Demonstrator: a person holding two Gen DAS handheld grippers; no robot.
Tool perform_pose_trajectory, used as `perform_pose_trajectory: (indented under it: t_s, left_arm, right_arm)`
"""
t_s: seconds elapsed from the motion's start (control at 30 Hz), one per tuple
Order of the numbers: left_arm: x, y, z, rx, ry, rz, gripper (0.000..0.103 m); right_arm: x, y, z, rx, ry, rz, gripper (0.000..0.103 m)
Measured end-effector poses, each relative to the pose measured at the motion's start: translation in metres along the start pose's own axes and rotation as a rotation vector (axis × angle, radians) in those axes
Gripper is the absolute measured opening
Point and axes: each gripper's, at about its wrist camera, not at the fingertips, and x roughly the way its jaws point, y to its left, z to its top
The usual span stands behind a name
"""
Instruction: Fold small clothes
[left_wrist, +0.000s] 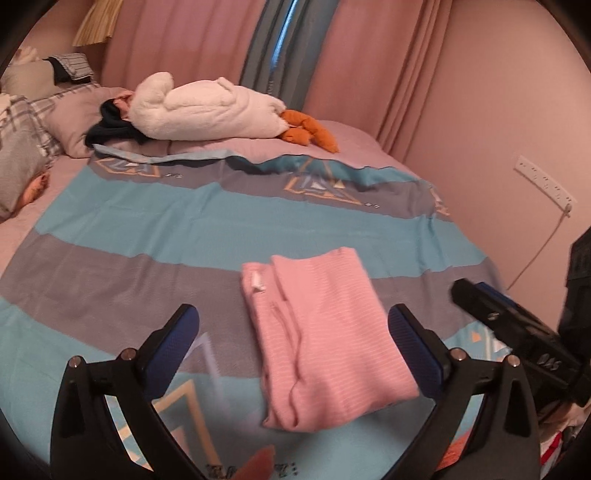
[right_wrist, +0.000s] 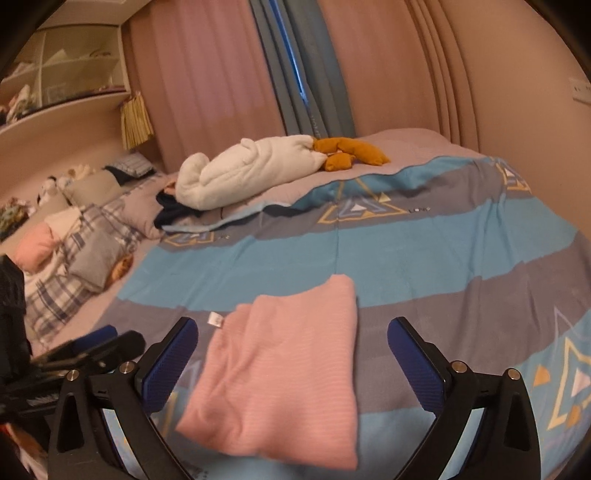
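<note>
While the big striped blue and grey bedspread (left_wrist: 155, 221) covers most of the bed, a white plush goose (right_wrist: 251, 170) lies at its far edge. Near the bedspread's front edge sits the folded pink top (right_wrist: 280, 380), flat, white tag showing. Both claws hang over the bedspread, spread wide and gripping nothing: left gripper (left_wrist: 295, 347) and right gripper (right_wrist: 293, 354), the top lying free below them.

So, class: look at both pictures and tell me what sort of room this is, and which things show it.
Most likely a bedroom in a home. A bed with a striped blue and grey bedspread fills the view, pillows lie at its head, and a white plush goose lies near the drawn pink curtains.
</note>
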Motion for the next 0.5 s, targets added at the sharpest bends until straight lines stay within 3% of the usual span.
perform_pose_trajectory:
  t_s: [0.17, 0.3, 0.5]
  left_arm:
    - [0.001, 0.013, -0.01, -0.019, 0.046, 0.048, 0.103]
    - [0.008, 0.022, -0.018, -0.038, 0.111, 0.035, 0.103]
    - [0.007, 0.021, -0.023, -0.021, 0.126, 0.058, 0.103]
  right_arm:
    - [0.004, -0.004, -0.008, 0.012, 0.041, -0.058, 0.102]
    - [0.008, -0.006, -0.012, 0.031, 0.073, -0.085, 0.102]
    - [0.011, -0.003, -0.017, 0.021, 0.094, -0.108, 0.102]
